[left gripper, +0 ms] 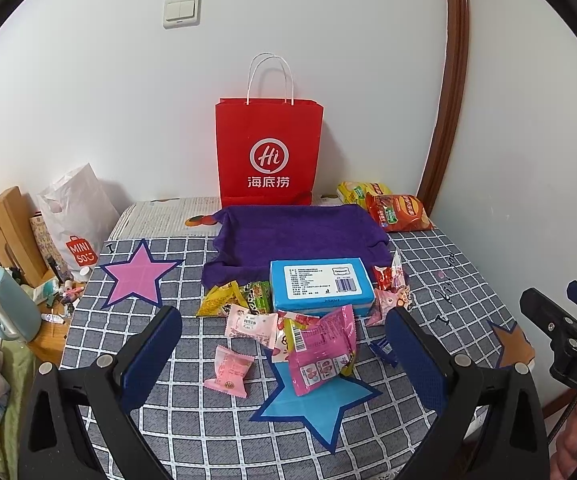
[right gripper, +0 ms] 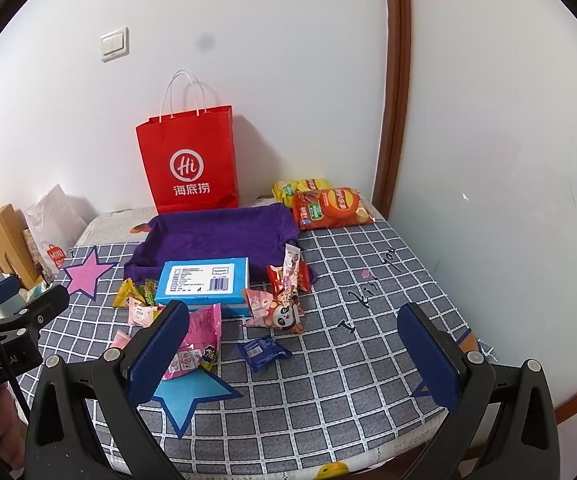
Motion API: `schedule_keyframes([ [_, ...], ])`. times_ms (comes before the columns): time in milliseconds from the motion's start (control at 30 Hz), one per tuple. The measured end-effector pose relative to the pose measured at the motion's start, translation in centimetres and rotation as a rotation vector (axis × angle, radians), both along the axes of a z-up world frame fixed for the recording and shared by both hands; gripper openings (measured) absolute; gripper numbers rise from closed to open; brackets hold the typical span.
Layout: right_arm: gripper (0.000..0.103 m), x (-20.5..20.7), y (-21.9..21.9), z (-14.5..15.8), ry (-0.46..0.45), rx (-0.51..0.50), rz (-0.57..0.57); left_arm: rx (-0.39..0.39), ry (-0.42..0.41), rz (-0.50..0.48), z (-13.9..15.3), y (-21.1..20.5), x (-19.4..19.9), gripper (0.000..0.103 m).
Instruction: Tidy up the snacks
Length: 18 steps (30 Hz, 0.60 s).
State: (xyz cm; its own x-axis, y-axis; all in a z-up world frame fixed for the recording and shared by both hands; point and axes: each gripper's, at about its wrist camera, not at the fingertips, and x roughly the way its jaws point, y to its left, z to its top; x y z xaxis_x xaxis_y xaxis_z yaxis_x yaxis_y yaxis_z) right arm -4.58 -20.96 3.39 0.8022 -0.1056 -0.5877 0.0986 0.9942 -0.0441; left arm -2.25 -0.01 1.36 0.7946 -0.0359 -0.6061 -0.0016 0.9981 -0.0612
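Note:
Loose snacks lie on a checked cloth: a blue box [left gripper: 320,286] [right gripper: 203,280], a large pink packet [left gripper: 322,350] [right gripper: 198,340], small pink packets [left gripper: 230,366], yellow and green packets [left gripper: 234,296] [right gripper: 136,292], a panda packet [right gripper: 278,312], and a dark blue packet [right gripper: 262,350]. Behind them sits a purple cloth tray [left gripper: 288,236] [right gripper: 216,236]. My left gripper [left gripper: 284,354] hangs open above the pink packet, holding nothing. Open and empty too, my right gripper [right gripper: 294,350] hovers over the dark blue packet.
A red paper bag [left gripper: 269,152] [right gripper: 190,160] stands against the wall behind the tray. Chip bags [left gripper: 398,210] [right gripper: 328,206] lie at the back right. A white shopping bag [left gripper: 76,216] and clutter fill the left side. Star cutouts [left gripper: 140,274] mark the cloth.

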Motion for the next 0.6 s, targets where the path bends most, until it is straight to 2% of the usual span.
schedule_keyframes([
  [600, 0.103, -0.18, -0.05, 0.15, -0.018, 0.014, 0.020, 0.015, -0.006, -0.016, 0.52, -0.49, 0.42, 0.102],
])
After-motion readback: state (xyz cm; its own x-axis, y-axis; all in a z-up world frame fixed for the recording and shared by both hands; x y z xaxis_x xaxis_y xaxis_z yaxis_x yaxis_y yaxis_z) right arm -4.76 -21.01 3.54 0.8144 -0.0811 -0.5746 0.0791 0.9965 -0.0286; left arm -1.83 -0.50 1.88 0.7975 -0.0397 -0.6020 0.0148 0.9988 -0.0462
